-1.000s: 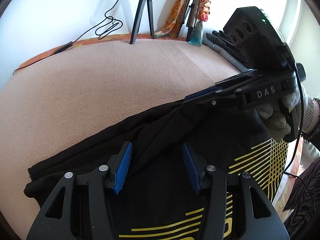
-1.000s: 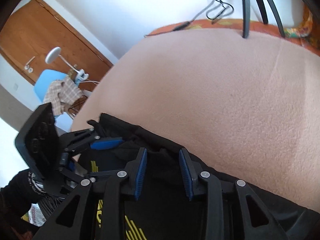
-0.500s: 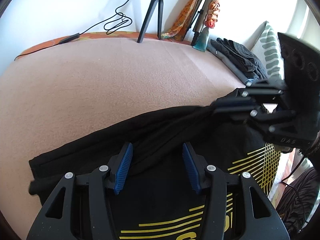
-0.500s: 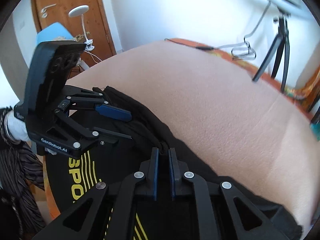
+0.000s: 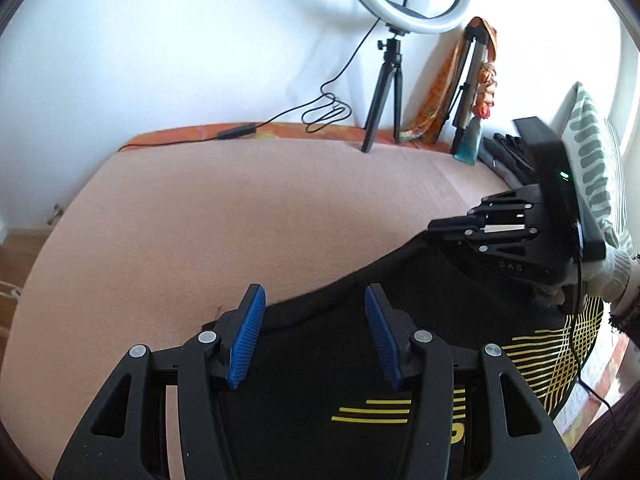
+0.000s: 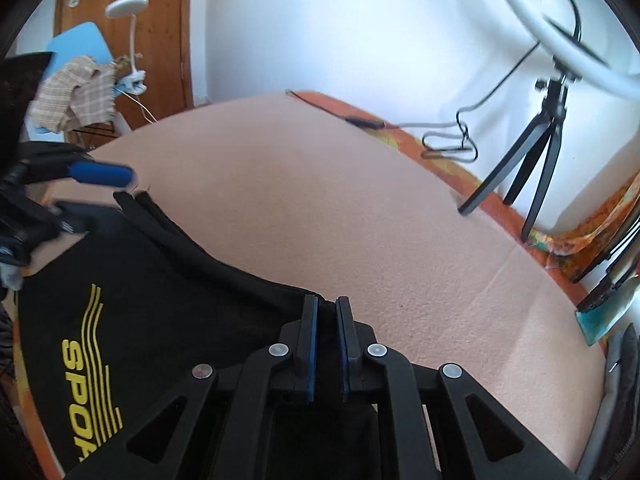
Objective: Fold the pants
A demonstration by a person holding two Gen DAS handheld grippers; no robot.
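Observation:
Black pants with yellow print lie on the pink blanket; they also show in the right wrist view. My left gripper is open, hovering just over the pants' far edge with nothing between its blue pads. My right gripper is shut on the pants' upper edge; it also shows at the right of the left wrist view, pinching the fabric. The left gripper's blue finger shows at the left of the right wrist view.
A ring light on a tripod stands at the bed's far edge with a cable. Folded dark clothes and a striped pillow lie at far right. A door and a blue chair stand beyond the left side.
My right gripper closed on the pants' edge and pulled it to the right, drawing the fabric taut and flat. My left gripper stayed open and tilted upward.

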